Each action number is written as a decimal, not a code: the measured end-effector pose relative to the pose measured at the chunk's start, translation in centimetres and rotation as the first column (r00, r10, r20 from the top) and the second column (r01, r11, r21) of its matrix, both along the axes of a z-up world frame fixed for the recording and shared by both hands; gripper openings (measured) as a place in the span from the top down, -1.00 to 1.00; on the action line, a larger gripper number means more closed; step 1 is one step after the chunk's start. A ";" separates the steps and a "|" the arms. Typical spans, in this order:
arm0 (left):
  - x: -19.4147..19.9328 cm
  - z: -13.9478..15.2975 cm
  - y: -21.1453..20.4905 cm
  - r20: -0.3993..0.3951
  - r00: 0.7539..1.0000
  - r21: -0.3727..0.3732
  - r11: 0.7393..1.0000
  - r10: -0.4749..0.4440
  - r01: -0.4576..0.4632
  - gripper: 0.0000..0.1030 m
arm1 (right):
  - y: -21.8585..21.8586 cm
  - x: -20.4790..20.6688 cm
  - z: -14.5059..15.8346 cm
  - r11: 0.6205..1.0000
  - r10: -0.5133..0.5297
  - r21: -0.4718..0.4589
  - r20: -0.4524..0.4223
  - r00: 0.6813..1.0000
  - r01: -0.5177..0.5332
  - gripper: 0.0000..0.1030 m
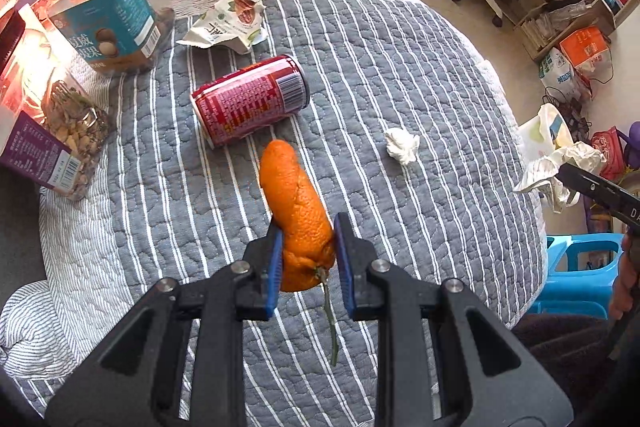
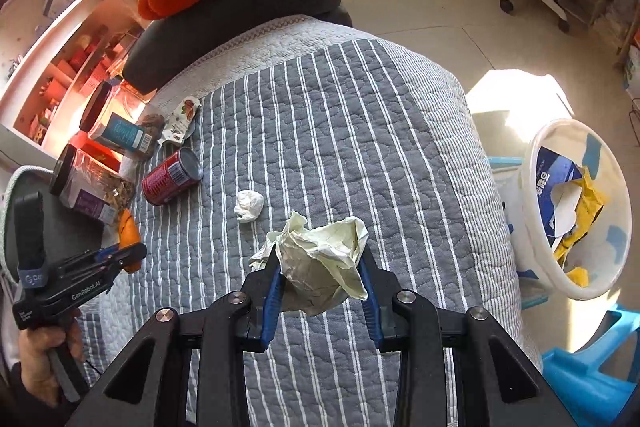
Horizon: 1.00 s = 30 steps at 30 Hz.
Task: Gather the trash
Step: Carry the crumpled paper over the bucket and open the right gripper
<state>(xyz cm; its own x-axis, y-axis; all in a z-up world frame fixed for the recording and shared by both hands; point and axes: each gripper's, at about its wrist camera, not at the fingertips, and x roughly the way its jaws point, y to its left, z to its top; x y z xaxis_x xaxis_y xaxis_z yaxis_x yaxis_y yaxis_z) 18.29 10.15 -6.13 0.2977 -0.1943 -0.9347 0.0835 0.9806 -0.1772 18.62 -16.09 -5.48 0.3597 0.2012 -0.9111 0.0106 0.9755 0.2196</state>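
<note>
Left wrist view: an orange peel (image 1: 298,219) is clamped in the left gripper (image 1: 306,263), with a red can (image 1: 250,99) lying just beyond it on the striped quilt (image 1: 400,67). Crumpled paper (image 2: 324,263) is gripped by the right gripper (image 2: 320,291); a tissue ball (image 2: 249,205) lies beyond, and a white bin (image 2: 576,207) stands to its right.

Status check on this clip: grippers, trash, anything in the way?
Left gripper shut on orange peel. Right gripper shut on crumpled paper. Can, wrapper, tissue ball remain. Bin unobstructed.
</note>
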 end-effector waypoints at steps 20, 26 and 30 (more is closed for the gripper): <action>-0.3 0.9 -12.3 0.063 0.981 -0.036 0.982 -0.183 0.186 0.50 | -18.7 -3.9 2.6 0.944 -0.329 0.006 0.036 0.944 0.329 0.31; -0.8 0.7 -15.0 0.067 0.971 -0.026 0.972 -0.231 0.234 0.50 | -24.3 -4.7 1.7 0.900 -0.435 -0.019 0.017 0.900 0.435 0.30; -0.4 1.0 -17.1 0.076 0.962 -0.023 0.964 -0.263 0.266 0.50 | -27.2 -4.8 0.6 0.875 -0.484 -0.039 -0.008 0.875 0.483 0.30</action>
